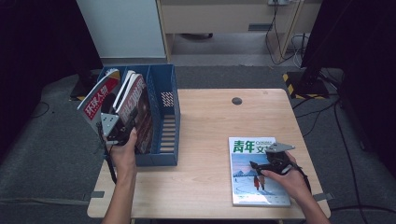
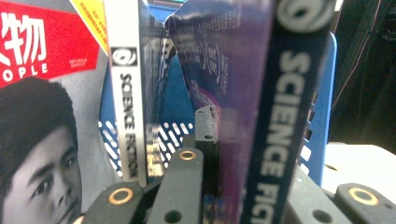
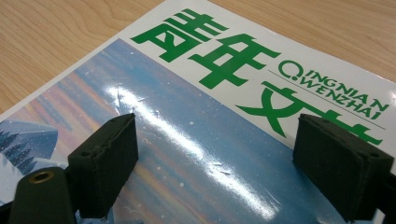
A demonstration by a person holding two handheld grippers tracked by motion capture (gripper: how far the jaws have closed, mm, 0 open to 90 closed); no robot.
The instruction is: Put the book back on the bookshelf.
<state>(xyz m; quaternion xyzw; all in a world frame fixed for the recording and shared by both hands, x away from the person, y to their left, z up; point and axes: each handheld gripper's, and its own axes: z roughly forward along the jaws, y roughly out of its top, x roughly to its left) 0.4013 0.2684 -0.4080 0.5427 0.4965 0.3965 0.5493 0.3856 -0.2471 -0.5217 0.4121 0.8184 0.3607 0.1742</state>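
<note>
A blue file rack (image 1: pixel 172 122) stands on the left of the wooden table (image 1: pixel 210 121). A red-covered magazine (image 1: pixel 95 101) leans in its left slot. Beside it stands a dark Science Fiction magazine (image 1: pixel 138 103), and my left gripper (image 1: pixel 122 125) is shut on its near edge. In the left gripper view the purple cover and spine (image 2: pixel 268 121) sit between the jaws of the left gripper (image 2: pixel 233 140), with one finger (image 2: pixel 205 126) pressed against the cover. A green-titled magazine (image 1: pixel 252 186) lies flat at the front right. My right gripper (image 1: pixel 260 161) hovers just over its cover (image 3: pixel 210 93), open (image 3: pixel 224 154) and holding nothing.
The rack's rightmost slot (image 1: pixel 167 100) holds nothing. Another white-spined Science Fiction issue (image 2: pixel 128 107) stands between the red magazine (image 2: pixel 42 56) and the held one. A round cable hole (image 1: pixel 236 101) sits near the table's far edge. Dark stands and cables (image 1: pixel 313 70) lie beyond the table.
</note>
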